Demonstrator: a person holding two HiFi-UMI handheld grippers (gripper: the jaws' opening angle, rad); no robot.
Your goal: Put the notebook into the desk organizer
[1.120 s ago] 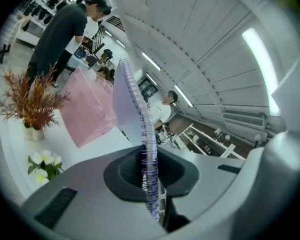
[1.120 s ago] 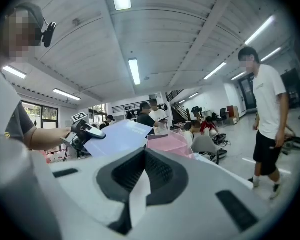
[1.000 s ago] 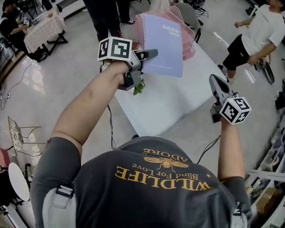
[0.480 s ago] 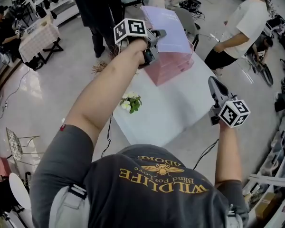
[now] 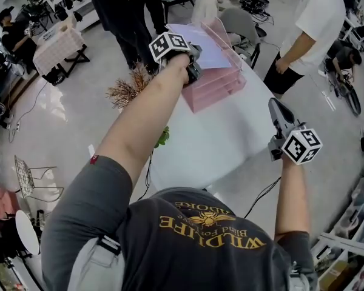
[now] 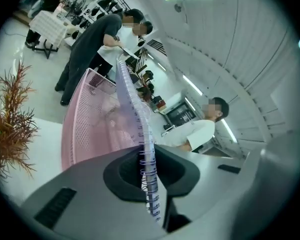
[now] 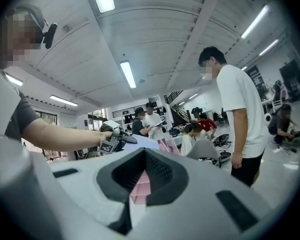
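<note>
My left gripper (image 5: 191, 62) is shut on the spiral edge of the lilac notebook (image 5: 201, 46). It holds the notebook over the top of the pink mesh desk organizer (image 5: 218, 86) at the table's far end. In the left gripper view the wire spiral (image 6: 146, 154) runs between the jaws, and the organizer's mesh wall (image 6: 85, 121) stands just left of the notebook. I cannot tell whether the two touch. My right gripper (image 5: 279, 113) hangs shut and empty over the table's right edge, pointing at the organizer (image 7: 140, 186).
A white table (image 5: 212, 141) carries the organizer; a small green sprig (image 5: 162, 137) lies at its left edge and a dried brown plant (image 5: 124, 91) stands beyond it. A person in a white shirt (image 5: 309, 26) stands right of the table, others behind it, near a grey chair (image 5: 239, 23).
My left arm has stretched forward and carried the notebook from above the table's middle to the organizer, tipping it flatter. The right gripper has stayed where it was.
</note>
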